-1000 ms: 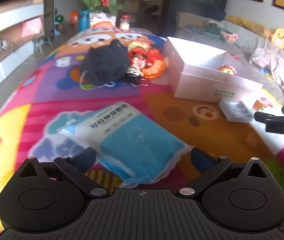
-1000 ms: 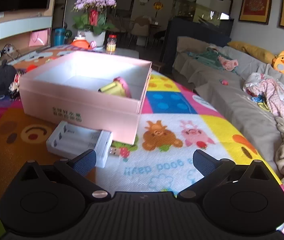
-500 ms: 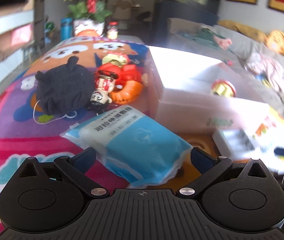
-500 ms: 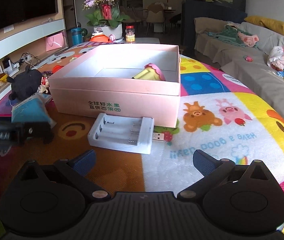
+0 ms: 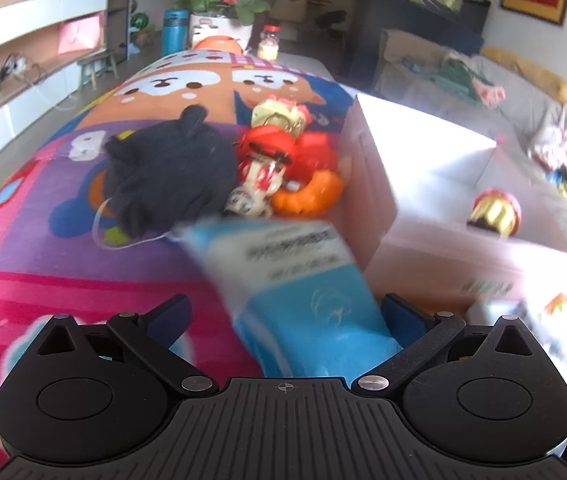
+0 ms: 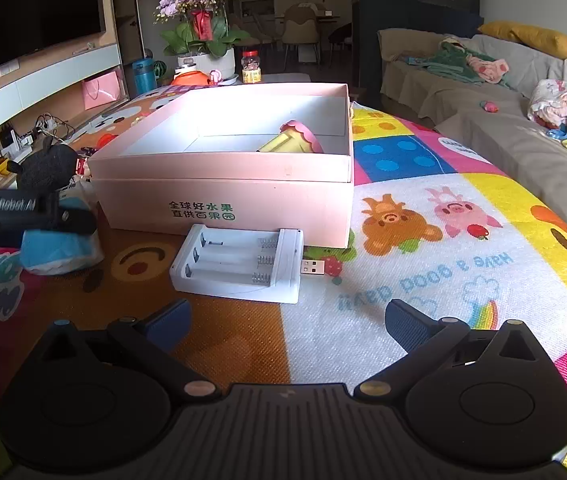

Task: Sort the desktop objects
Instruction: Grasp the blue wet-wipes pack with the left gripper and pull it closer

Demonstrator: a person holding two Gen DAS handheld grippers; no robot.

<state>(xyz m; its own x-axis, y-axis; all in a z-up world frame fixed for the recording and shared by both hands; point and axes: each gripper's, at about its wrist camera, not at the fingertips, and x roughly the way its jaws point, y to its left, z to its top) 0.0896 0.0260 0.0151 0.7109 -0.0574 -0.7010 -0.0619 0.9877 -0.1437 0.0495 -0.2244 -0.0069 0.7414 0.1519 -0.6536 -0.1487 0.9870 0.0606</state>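
Note:
A blue and white soft packet [image 5: 303,288] lies on the play mat, its near end between the wide-open jaws of my left gripper [image 5: 285,316]. The packet also shows in the right wrist view [image 6: 55,248] under the left gripper's body. A pink open box [image 6: 223,184] holds a yellow and pink toy [image 6: 291,142]; the box [image 5: 423,184] is right of the packet. A white battery charger [image 6: 239,264] with a USB plug lies in front of the box, just ahead of my open, empty right gripper [image 6: 287,324].
A black plush [image 5: 167,168] and red and orange toy figures [image 5: 283,172] lie beyond the packet, left of the box. A grey sofa [image 6: 523,128] with clothes runs along the right. A flower pot [image 6: 203,40] and jars stand at the mat's far end.
My left gripper has moved forward and right, so the blue packet now lies between its jaws. My right gripper has swung left to face the charger and box squarely.

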